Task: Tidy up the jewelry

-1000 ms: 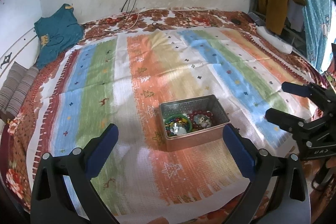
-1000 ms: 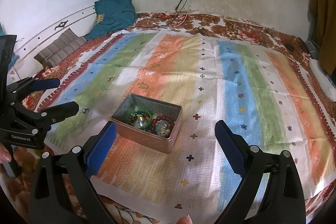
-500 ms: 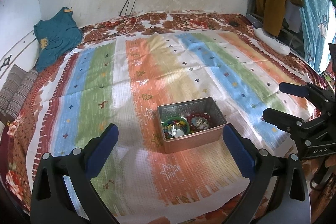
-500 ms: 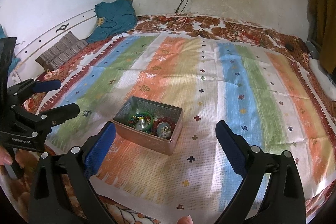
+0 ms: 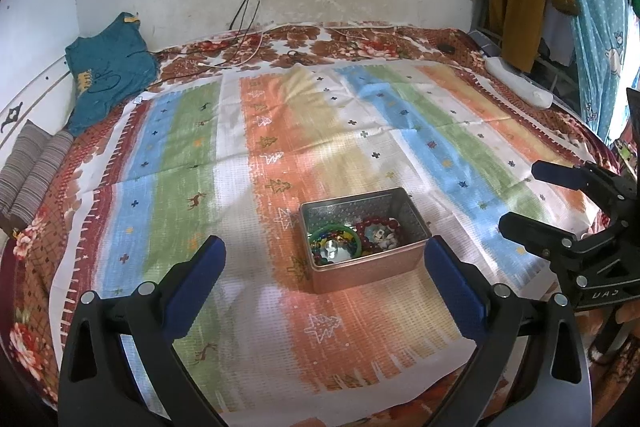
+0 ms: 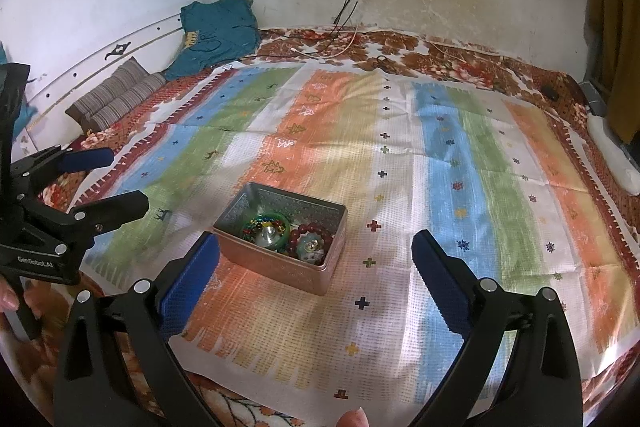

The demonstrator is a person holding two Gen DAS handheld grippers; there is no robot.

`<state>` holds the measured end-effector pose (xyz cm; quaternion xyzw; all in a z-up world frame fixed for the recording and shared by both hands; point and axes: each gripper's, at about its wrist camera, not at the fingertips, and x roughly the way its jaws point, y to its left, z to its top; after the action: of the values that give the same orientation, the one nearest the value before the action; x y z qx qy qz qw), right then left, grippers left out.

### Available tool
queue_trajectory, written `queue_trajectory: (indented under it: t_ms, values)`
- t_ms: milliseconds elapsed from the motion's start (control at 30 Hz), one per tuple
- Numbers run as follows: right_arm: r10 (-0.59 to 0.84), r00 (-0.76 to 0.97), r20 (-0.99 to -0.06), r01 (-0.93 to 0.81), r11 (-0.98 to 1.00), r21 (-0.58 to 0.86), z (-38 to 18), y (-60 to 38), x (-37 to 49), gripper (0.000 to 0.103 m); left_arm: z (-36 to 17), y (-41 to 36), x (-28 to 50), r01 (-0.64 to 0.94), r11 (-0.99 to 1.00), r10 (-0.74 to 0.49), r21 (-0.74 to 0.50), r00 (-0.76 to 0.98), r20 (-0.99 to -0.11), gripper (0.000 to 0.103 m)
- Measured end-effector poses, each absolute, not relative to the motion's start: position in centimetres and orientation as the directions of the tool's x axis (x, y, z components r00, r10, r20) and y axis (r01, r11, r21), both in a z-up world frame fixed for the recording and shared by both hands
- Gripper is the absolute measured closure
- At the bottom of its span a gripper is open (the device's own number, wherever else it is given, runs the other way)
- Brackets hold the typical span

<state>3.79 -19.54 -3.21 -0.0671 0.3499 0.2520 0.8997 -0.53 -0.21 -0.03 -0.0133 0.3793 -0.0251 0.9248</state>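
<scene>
- On the bed, over the striped multicolour cloth (image 5: 360,131), sits the open rectangular metal tin (image 5: 362,269), toward the near edge at 6 o'clock.
- Jewelry is in the tin: a green bangle ring with mixed coloured beads (image 5: 335,247) on the 9 o'clock side, a dark red bead bracelet (image 5: 378,229) on the 3 o'clock side, each around a small shiny piece I can't identify.
- No loose jewelry shows on the cloth. Scene fits either pieces yet to be taken out and sorted, or pieces already gathered in; can't tell which.
- Risks, my judgement:
  - The bangle and bracelet touch and the beads look tangled, so pinching one could drag the other out.
  - The tin looks light on soft bedding; a sideways push on a wall could slide or tip it and spill beads into the cloth.
  - Round beads can squirt from flat pads or hide in folds.
- Left gripper (image 5: 324,271): jaws wide, nothing between the blue pads, touching nothing, short of the tin at its 6 o'clock.
- Right gripper (image 6: 316,271): jaws wide, empty; its left pad looks just beside the tin's near corner, contact unclear.
</scene>
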Motion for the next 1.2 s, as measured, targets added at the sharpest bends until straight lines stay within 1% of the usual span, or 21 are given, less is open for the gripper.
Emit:
queue_trajectory:
  t_ms: [233,333,433,767,1200]
  values:
    - [0.408,0.625,-0.665,-0.504,0.862,0.055,-3.18,-19.54,3.91,0.005,-0.02,-0.28,-0.50,0.042,0.998,-0.061,-0.045,0.711,-0.700,0.005]
    - [0.467,0.566,-0.679,-0.523,0.840,0.143,-3.53,-19.99,4.35,0.005,0.00,-0.14,-0.60,0.038,0.998,-0.056,-0.041,0.715,-0.697,0.005]
    - [0.438,0.596,-0.673,-0.493,0.861,0.123,-3.36,-20.41,4.44,0.005,-0.01,-0.02,-0.66,0.035,0.998,-0.054,-0.042,0.716,-0.696,0.005]
    - [0.417,0.610,-0.674,-0.492,0.866,0.091,-3.61,-19.93,4.03,0.005,-0.20,-0.32,-0.55,0.040,0.999,-0.053,-0.035,0.716,-0.696,0.005]
    - [0.418,0.610,-0.674,-0.492,0.866,0.091,-3.68,-19.88,3.91,0.005,-0.17,-0.34,-0.64,0.040,0.999,-0.052,-0.033,0.717,-0.695,0.005]
